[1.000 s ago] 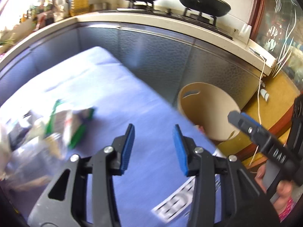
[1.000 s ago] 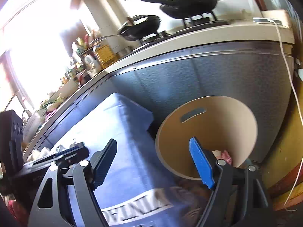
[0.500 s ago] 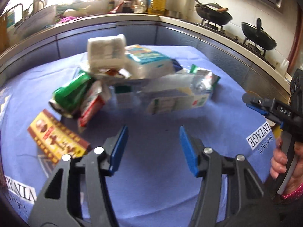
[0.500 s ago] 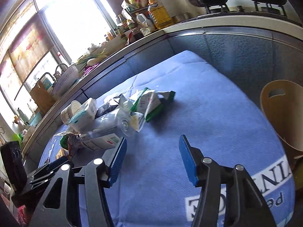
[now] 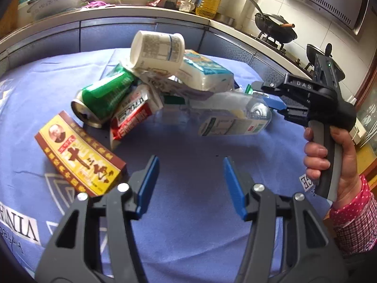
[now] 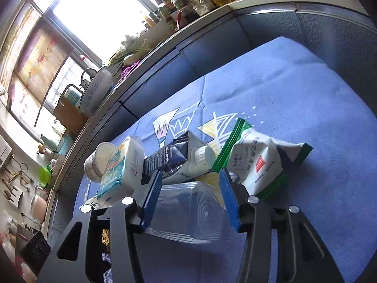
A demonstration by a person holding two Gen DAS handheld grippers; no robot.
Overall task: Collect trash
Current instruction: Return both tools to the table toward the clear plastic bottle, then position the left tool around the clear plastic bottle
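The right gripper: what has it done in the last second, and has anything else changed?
The right gripper swung from the bin to the trash pile and now straddles the clear plastic bottle, jaws open. The left gripper also turned toward the pile, still open and empty.

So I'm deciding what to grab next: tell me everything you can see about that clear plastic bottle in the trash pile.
The clear plastic bottle lies on its side on the blue tablecloth, at the near edge of the pile. It looks thin, transparent and empty, its ridged base toward the right tongs, whose open fingers straddle it. In the left view it carries a white-and-green label. A white-and-green snack bag lies beside it.
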